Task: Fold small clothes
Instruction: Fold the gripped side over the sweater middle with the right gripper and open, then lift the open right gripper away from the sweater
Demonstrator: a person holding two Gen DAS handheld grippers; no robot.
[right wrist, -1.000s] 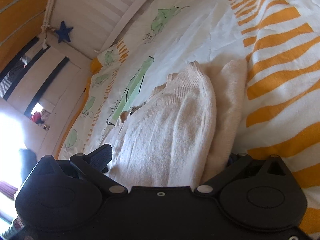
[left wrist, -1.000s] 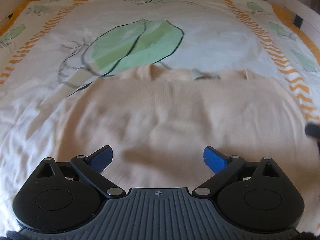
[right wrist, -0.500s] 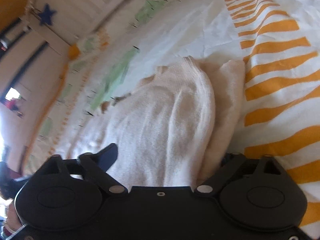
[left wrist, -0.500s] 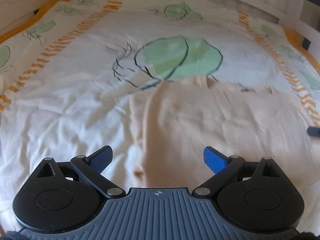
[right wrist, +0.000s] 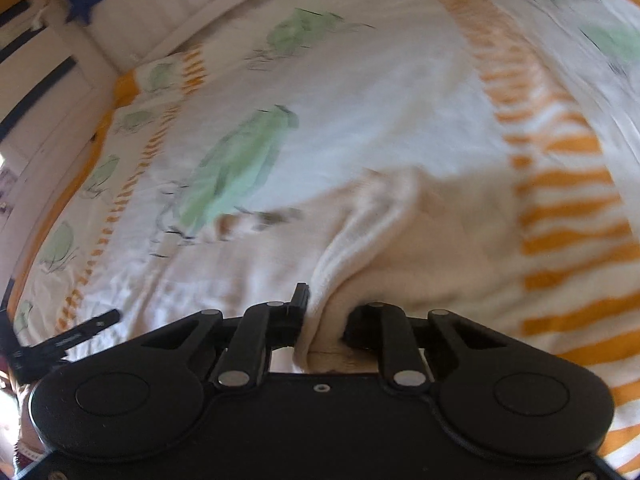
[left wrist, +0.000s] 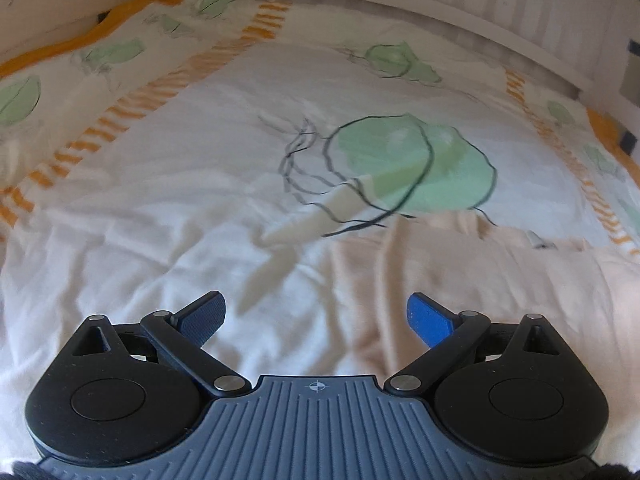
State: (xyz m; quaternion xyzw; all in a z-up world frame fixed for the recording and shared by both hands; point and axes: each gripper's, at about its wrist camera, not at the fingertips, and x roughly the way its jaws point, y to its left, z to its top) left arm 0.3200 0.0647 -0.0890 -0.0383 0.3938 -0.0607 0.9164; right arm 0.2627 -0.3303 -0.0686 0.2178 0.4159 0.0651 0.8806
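Note:
A cream knit sweater (left wrist: 460, 296) lies flat on the bed cover, in the lower right of the left wrist view. My left gripper (left wrist: 316, 316) is open and empty, hovering over the sweater's left edge. In the right wrist view my right gripper (right wrist: 324, 316) is shut on a bunched fold of the sweater (right wrist: 384, 240), with cloth pinched between the jaws. The sweater's neckline (right wrist: 256, 220) shows blurred further out.
The bed cover (left wrist: 200, 200) is white with green leaf prints (left wrist: 416, 168) and orange striped bands (right wrist: 568, 208). White slatted bed rails (left wrist: 400, 8) run along the far side. A blue star (right wrist: 84, 0) hangs on the rail. The other gripper's dark finger (right wrist: 60, 340) shows at far left.
My right gripper has closed on the sweater's fold. My left gripper has swung left, so the sweater now sits lower right in its view.

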